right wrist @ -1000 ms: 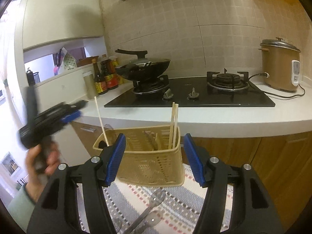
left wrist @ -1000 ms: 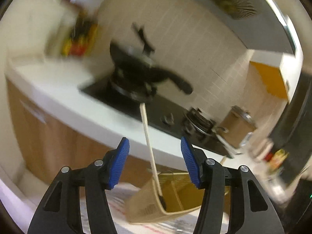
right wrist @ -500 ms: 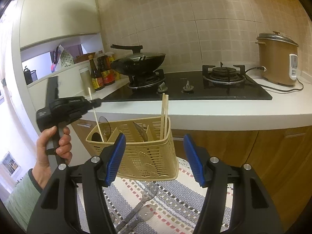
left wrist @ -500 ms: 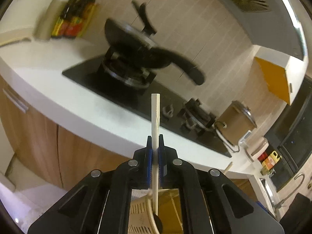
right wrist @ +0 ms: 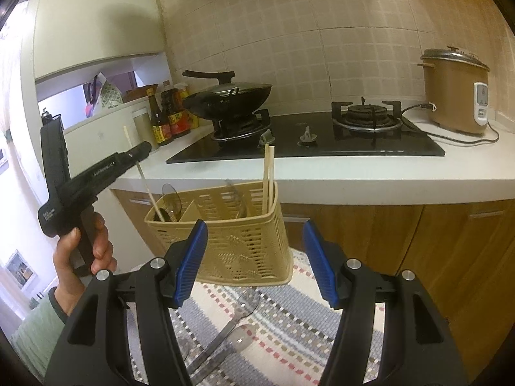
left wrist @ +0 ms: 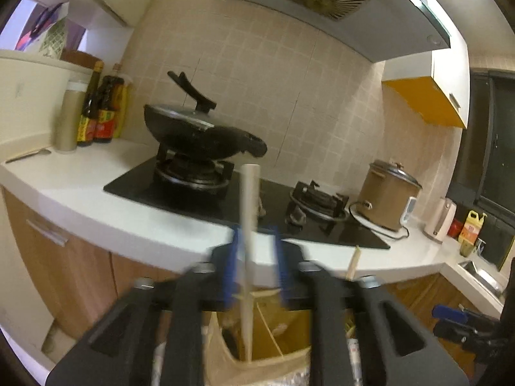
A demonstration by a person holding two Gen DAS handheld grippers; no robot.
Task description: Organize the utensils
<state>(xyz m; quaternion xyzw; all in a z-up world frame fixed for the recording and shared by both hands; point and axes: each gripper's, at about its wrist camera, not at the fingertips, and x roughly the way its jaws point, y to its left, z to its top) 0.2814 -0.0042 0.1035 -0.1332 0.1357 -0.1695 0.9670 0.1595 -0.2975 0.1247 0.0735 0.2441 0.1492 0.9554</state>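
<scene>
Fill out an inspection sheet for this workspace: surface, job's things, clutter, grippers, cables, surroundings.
Surface: striped woven mat under the basket.
Job's things: tan basket holds a single chopstick at one end and a chopstick pair at the other; spoons lie on the mat.
Clutter: sauce bottles; lidded wok on the hob.
Grippers: left gripper fingers parted around the single chopstick, blurred; right gripper open, empty.
Cables: rice cooker cord on the counter.
Surroundings: tiled wall, wooden cabinets.
</scene>
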